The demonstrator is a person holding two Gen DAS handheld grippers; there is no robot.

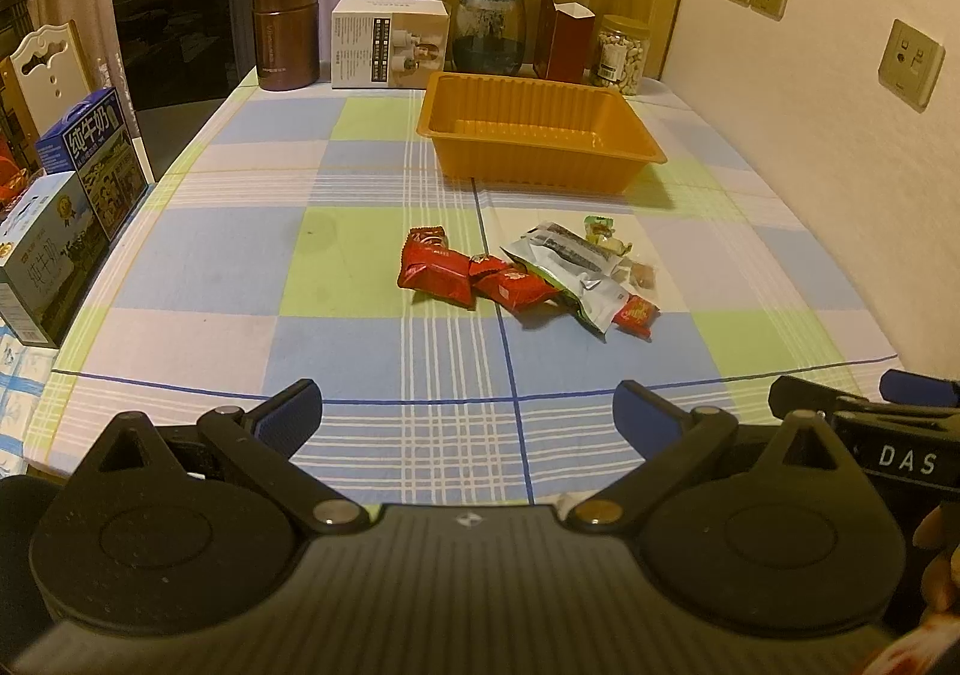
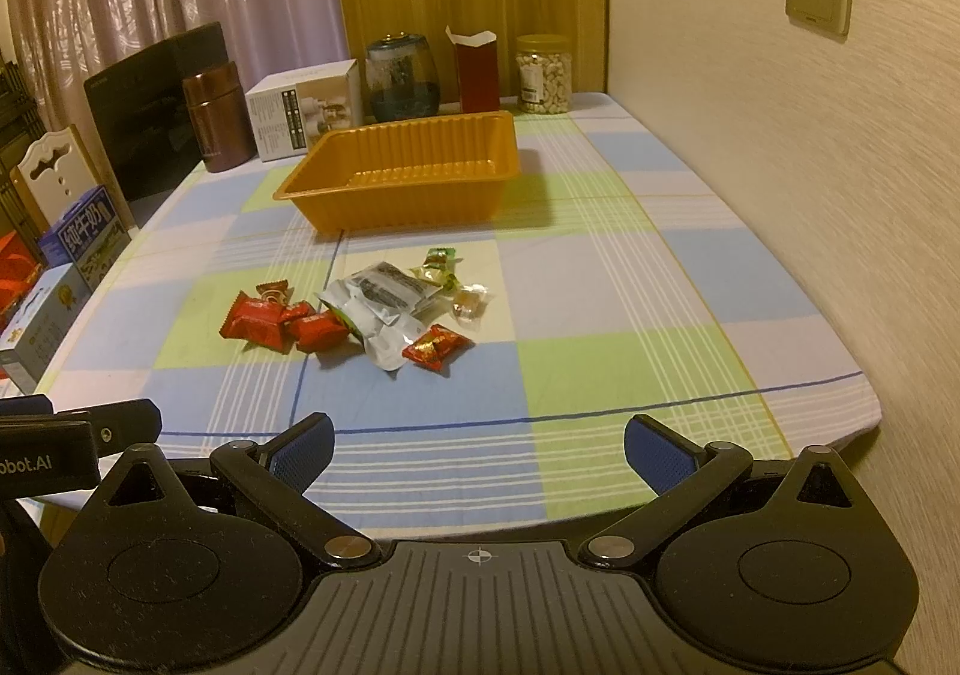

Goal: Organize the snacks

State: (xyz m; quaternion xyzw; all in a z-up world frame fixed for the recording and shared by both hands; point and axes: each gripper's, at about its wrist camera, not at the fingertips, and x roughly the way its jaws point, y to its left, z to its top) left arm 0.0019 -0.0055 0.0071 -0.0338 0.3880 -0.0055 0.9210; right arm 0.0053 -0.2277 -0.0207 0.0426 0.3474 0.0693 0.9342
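Observation:
A pile of snacks lies mid-table: red packets [image 1: 435,273] [image 2: 255,322], a silver-grey pouch [image 1: 573,267] [image 2: 378,303], a small red candy [image 1: 636,313] [image 2: 437,346], and green and clear wrapped sweets [image 1: 600,231] [image 2: 441,262]. Behind them stands an empty orange tray [image 1: 636,135] [image 2: 300,189]. My left gripper [image 1: 468,411] is open over the near table edge, well short of the pile. My right gripper [image 2: 478,450] is open too, equally far back, with nothing between its fingers. Each gripper shows at the other view's edge.
Along the back stand a brown flask [image 1: 285,33], a white box [image 1: 390,42], a dark glass jar [image 1: 489,30], a red carton [image 1: 564,42] and a nut jar [image 1: 621,54]. Milk boxes [image 1: 84,159] and a black appliance [image 1: 180,39] line the left edge. A wall runs on the right.

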